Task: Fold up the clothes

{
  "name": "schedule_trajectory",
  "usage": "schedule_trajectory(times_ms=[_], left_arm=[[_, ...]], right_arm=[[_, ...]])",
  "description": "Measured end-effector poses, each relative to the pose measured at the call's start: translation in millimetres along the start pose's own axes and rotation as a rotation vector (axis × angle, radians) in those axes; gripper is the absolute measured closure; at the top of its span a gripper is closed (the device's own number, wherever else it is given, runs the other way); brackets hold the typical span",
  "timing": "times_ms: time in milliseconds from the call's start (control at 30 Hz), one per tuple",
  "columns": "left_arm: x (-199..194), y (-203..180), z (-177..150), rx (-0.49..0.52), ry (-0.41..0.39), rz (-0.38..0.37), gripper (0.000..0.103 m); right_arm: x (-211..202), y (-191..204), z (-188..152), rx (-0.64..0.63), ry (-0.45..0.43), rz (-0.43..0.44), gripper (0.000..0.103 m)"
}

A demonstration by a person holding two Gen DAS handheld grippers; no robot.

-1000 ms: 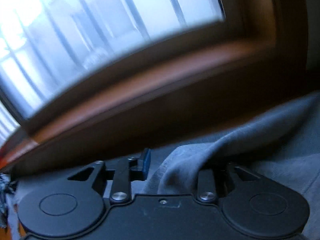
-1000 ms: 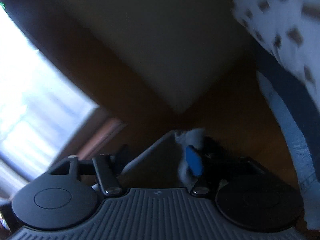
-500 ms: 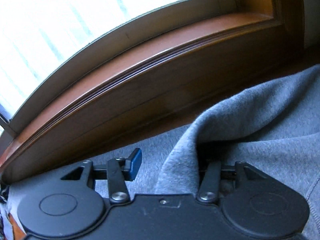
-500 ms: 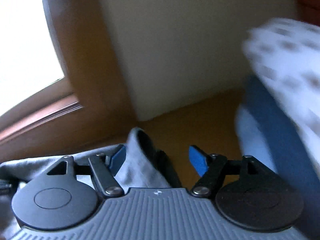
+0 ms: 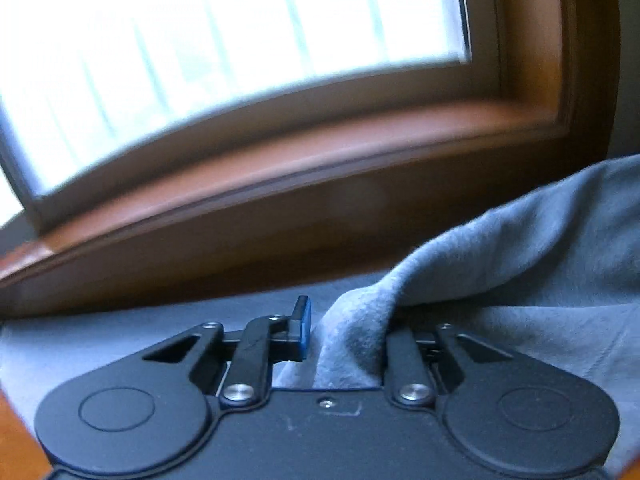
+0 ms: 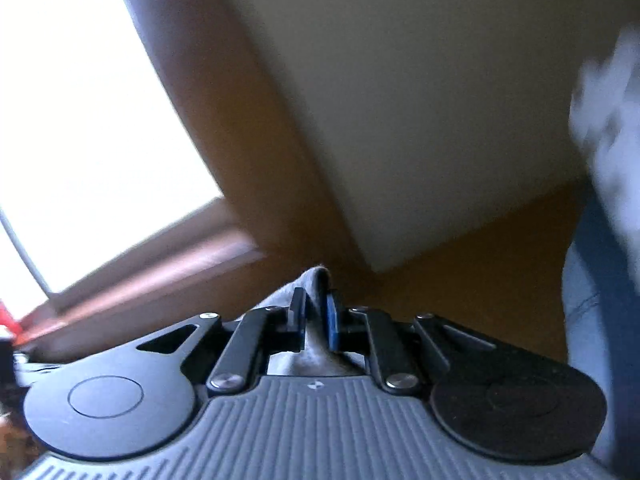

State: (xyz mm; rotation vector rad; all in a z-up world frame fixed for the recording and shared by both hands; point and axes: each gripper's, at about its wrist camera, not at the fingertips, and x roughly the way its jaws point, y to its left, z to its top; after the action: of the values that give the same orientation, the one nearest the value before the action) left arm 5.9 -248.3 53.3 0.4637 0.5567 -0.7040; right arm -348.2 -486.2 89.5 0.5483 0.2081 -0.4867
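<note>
Grey fleece garment (image 5: 520, 264) fills the lower right of the left wrist view, one thick fold of it rising from between the left gripper's (image 5: 352, 332) fingers and running up toward the right edge of the frame. More of the same cloth lies flat across the lower left, under the gripper body. The blue-padded finger (image 5: 301, 330) on the left side of that gripper stands clear of the fold with a gap between them, while the opposite finger is buried under the fabric; whether this gripper actually pinches the cloth cannot be told. Behind it, a brown wooden window frame (image 5: 320, 168) curves across the middle of the frame, with bright glass above.

In the right wrist view, the right gripper (image 6: 314, 318) is closed tight on a narrow edge of the grey garment (image 6: 316, 280), whose tip pokes up just past the two pads at frame centre. A strip of orange-brown desk (image 6: 480, 272) shows at centre right, below a pale wall. The bright window takes the upper left. At the far right edge, blurred blue denim (image 6: 588, 320) and a white spotted fabric (image 6: 612, 92) above it are visible.
</note>
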Motion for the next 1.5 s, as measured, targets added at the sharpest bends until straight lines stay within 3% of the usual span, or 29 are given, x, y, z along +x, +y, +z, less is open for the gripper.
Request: schedule_trajectory(times_ms=[167, 267, 400, 467, 600, 700, 733, 800, 867, 967, 1033, 1167, 1300, 1433, 1500], left_arm=[[-71, 22, 8, -0.06, -0.068, 0.031, 0.087], [-75, 19, 7, -0.012, -0.051, 0.045, 0.081], [-18, 4, -1, 0.08, 0.065, 0.057, 0.079], [13, 2, -1, 0.077, 0.123, 0.066, 0.079], [56, 5, 2, 0.047, 0.205, 0.059, 0.075], [64, 2, 2, 0.081, 0.203, 0.049, 0.075], [63, 1, 2, 0.1, 0.197, 0.046, 0.075], [60, 0, -2, 0.132, 0.187, 0.047, 0.074], [63, 1, -4, 0.14, 0.19, 0.041, 0.074], [65, 1, -6, 0.146, 0.192, 0.031, 0.074], [63, 2, -6, 0.142, 0.177, 0.042, 0.075], [45, 9, -4, 0.076, 0.102, 0.052, 0.075], [42, 7, -14, 0.069, 0.093, 0.066, 0.075], [68, -3, -22, 0.121, 0.18, 0.063, 0.072], [68, -4, -23, 0.138, 0.169, 0.077, 0.069]], right_arm=[[-107, 58, 5, -0.008, -0.138, 0.026, 0.092], [-120, 58, 10, -0.006, -0.154, -0.021, 0.091], [-45, 16, -4, 0.025, -0.028, -0.084, 0.091], [4, -7, -16, 0.036, 0.041, -0.135, 0.091], [71, -26, -36, -0.069, 0.094, -0.392, 0.089], [77, -15, -40, -0.148, 0.113, -0.409, 0.087], [71, -11, -37, -0.115, 0.118, -0.367, 0.083], [57, -1, -29, -0.069, 0.115, -0.275, 0.051], [42, 12, -23, -0.067, 0.098, -0.184, 0.037], [64, 22, -27, -0.177, 0.187, -0.178, 0.044], [86, 20, -33, -0.213, 0.302, -0.188, 0.071], [86, 24, -38, -0.218, 0.223, -0.245, 0.093], [83, 29, -42, -0.22, 0.126, -0.303, 0.093], [116, 17, -45, -0.25, 0.18, -0.343, 0.089], [125, 20, -47, -0.27, 0.201, -0.37, 0.078]])
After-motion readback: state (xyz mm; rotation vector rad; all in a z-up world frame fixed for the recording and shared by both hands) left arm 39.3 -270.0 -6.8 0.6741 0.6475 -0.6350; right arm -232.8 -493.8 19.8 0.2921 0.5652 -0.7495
